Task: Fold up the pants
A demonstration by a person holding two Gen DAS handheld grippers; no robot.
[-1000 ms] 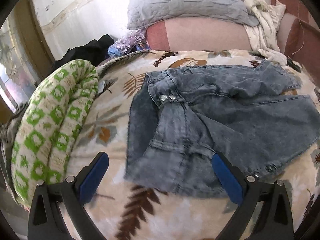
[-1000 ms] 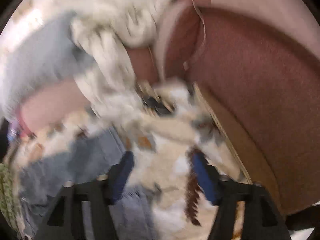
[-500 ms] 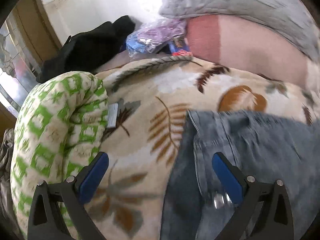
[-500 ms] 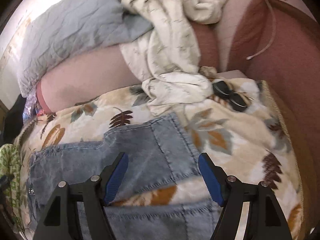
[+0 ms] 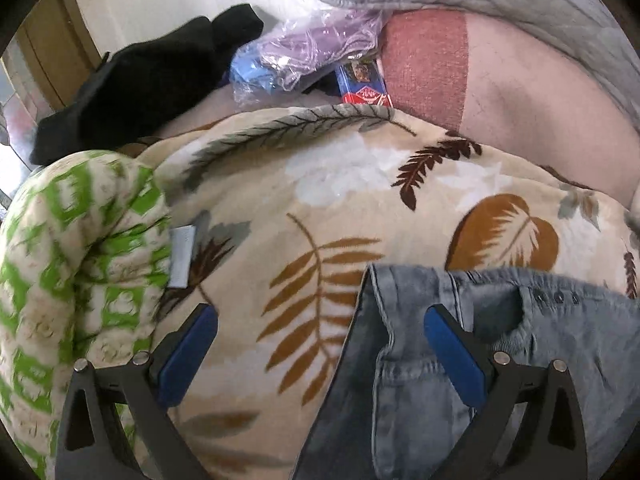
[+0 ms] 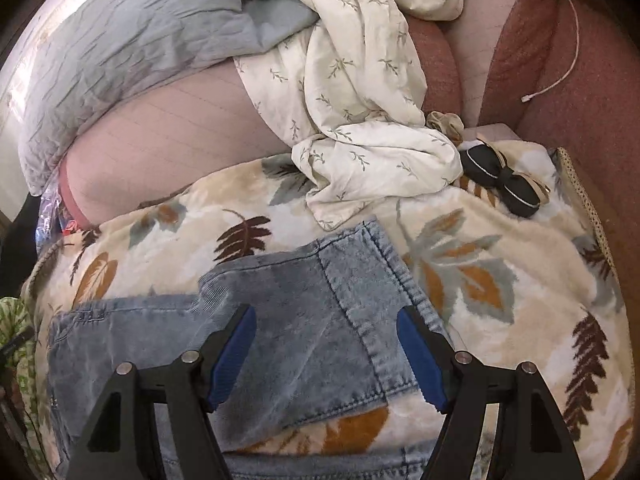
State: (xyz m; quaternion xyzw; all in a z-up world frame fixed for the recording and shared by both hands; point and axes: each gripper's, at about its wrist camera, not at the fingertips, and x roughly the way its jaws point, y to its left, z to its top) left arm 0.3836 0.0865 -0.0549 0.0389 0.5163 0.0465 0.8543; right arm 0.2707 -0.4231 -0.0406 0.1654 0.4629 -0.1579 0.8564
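Observation:
The light blue denim pants (image 5: 520, 360) lie flat on a cream leaf-print blanket (image 5: 320, 200). In the left wrist view my left gripper (image 5: 320, 344) is open over the waistband corner; its right finger is above the denim, its left finger above the blanket. In the right wrist view the pants (image 6: 304, 312) show a leg end. My right gripper (image 6: 326, 344) is open and straddles that leg end just above it. Neither gripper holds anything.
A green-and-white rolled blanket (image 5: 72, 280) lies at the left. Black clothing (image 5: 152, 80) and a plastic bag (image 5: 304, 48) sit behind. A white leaf-print sheet (image 6: 360, 100), a black bow (image 6: 500, 184), a grey pillow (image 6: 132, 48) and a red sofa arm (image 6: 580, 100) are at the back and right.
My left gripper has moved forward and left to the waistband corner. My right gripper has swung left from the sofa arm onto the leg end, and moved closer.

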